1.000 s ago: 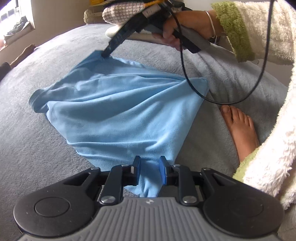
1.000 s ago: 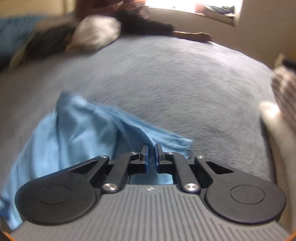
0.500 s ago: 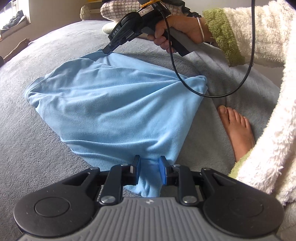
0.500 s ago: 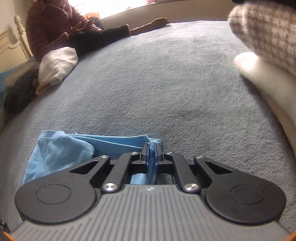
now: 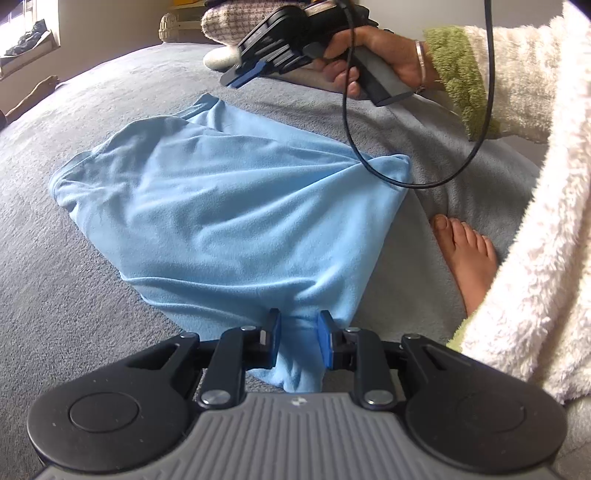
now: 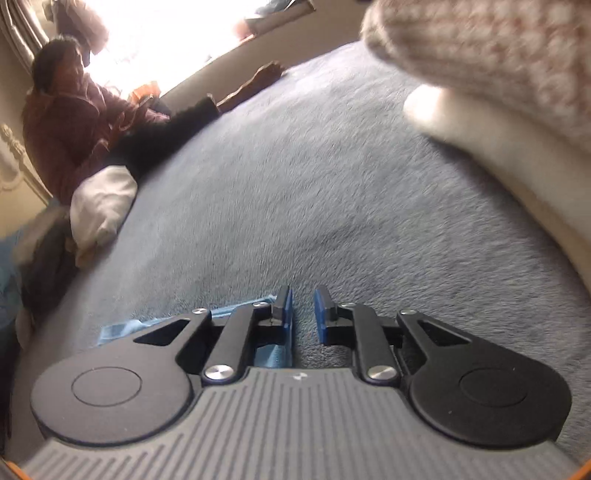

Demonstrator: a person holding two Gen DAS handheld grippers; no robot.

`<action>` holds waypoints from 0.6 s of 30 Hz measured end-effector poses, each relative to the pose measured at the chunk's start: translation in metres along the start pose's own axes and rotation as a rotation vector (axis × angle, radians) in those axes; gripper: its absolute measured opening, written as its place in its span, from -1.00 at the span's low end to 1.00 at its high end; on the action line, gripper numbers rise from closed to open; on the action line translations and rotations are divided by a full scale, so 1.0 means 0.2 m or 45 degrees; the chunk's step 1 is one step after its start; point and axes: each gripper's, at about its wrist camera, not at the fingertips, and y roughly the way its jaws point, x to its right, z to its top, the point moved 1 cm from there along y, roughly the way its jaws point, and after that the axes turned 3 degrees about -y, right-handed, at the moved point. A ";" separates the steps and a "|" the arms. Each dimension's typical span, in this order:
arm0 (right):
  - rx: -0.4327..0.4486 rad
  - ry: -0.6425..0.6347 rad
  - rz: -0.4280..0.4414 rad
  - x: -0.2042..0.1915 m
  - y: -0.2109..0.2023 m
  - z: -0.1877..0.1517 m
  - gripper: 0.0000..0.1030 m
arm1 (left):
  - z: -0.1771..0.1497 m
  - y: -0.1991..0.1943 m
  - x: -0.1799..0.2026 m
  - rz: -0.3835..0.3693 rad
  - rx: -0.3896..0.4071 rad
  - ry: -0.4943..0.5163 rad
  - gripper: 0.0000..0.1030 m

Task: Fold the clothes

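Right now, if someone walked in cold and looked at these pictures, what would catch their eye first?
The light blue garment spread on the grey blanket dominates the left wrist view, its near edge bunched between the left gripper. Above its far corner the right gripper hangs clear of the cloth, jaws opening with nothing between them, a black cable looping below. Beside the garment lies a bare foot under a fluffy cream robe sleeve.

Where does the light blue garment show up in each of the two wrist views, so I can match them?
Left wrist view: the light blue garment fills the middle, spread on the grey blanket, its near end between the left gripper fingers.
Right wrist view: only a strip of it shows low left, behind the right gripper, whose jaws are opening on nothing.
Shared landmark: the checked cushion.
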 end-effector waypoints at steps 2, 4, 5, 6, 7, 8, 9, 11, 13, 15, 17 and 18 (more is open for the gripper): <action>-0.014 -0.060 0.055 -0.04 -0.04 0.00 -0.74 | 0.00 0.00 0.00 -0.003 0.001 -0.008 -0.54; -0.092 -0.148 0.123 -0.11 -0.01 0.00 -0.74 | 0.00 0.00 -0.01 -0.010 0.002 -0.016 -0.54; -0.140 -0.186 0.122 -0.13 0.03 -0.01 -0.75 | 0.00 0.00 -0.01 -0.011 0.002 -0.019 -0.54; -0.185 -0.204 0.096 -0.14 0.07 -0.02 -0.76 | -0.01 0.00 -0.01 -0.013 0.003 -0.022 -0.54; -0.221 -0.216 0.047 -0.14 0.11 -0.02 -0.77 | -0.01 0.00 -0.01 -0.014 0.005 -0.019 -0.54; -0.232 -0.212 -0.035 -0.12 0.13 -0.02 -0.80 | -0.01 0.00 -0.01 -0.015 0.007 -0.016 -0.54; -0.221 -0.198 -0.086 -0.09 0.11 -0.02 -0.77 | -0.01 0.00 -0.01 -0.016 0.006 -0.010 -0.54; -0.193 -0.175 -0.100 -0.07 0.02 -0.01 -0.74 | -0.01 0.00 -0.01 -0.025 -0.001 -0.003 -0.52; -0.185 -0.165 -0.103 -0.06 -0.07 0.00 -0.74 | 0.00 0.00 -0.01 -0.041 -0.012 -0.003 -0.41; -0.254 -0.204 -0.051 -0.09 -0.16 -0.05 -0.74 | 0.00 0.01 -0.01 -0.061 -0.020 -0.010 -0.32; -0.318 -0.223 0.002 -0.12 -0.23 -0.13 -0.69 | 0.00 0.01 -0.01 -0.061 -0.020 0.001 -0.30; -0.344 -0.227 0.014 -0.14 -0.25 -0.17 -0.57 | 0.00 0.01 -0.01 -0.058 -0.021 0.011 -0.30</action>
